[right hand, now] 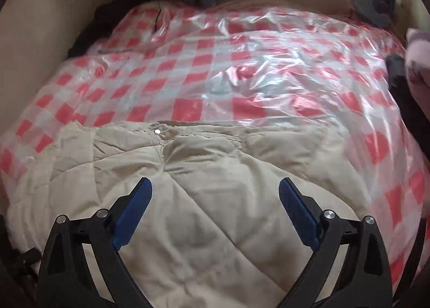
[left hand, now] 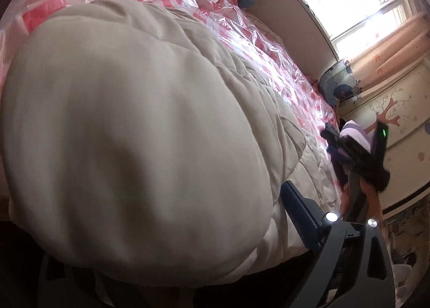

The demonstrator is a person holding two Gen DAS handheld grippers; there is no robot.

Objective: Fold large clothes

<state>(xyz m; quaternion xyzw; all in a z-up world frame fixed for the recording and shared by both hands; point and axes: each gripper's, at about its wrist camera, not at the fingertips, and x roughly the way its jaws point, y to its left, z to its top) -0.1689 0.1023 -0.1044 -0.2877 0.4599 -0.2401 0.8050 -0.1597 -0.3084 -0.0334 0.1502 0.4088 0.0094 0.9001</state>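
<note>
A beige quilted jacket (right hand: 193, 200) lies on a bed covered with a clear plastic sheet printed in pink and white checks (right hand: 242, 66), and it sits at the near edge of the bed, bunched toward the near left corner as the right wrist view shows it. In that view the garment looks gathered into a thick, rounded bundle, with a silver snap (right hand: 157, 131) showing along its far hem and creases running out from a point near the middle. The right gripper (right hand: 215, 187) hangs just above the cloth with its blue-padded jaws spread wide; nothing is between the pads and they do not press on the fabric. The left gripper (left hand: 285, 192) shows only one blue finger in its own view, the other being out of frame or hidden behind the puffed jacket (left hand: 139, 133) that fills most of that picture; judging by how far that finger stands to the side, its jaws are also spread and hold nothing. Past the bundle, at the far right edge of the bed, a heap of dark and lilac clothes (left hand: 352, 141) waits, and a patterned cushion (left hand: 336, 85) rests against the wall under the window. As a judgement, at least one fold seems to be laid and let go, since the jacket is compact and both tools are free. What is left is probably smoothing or one more fold, then the other garments.
</note>
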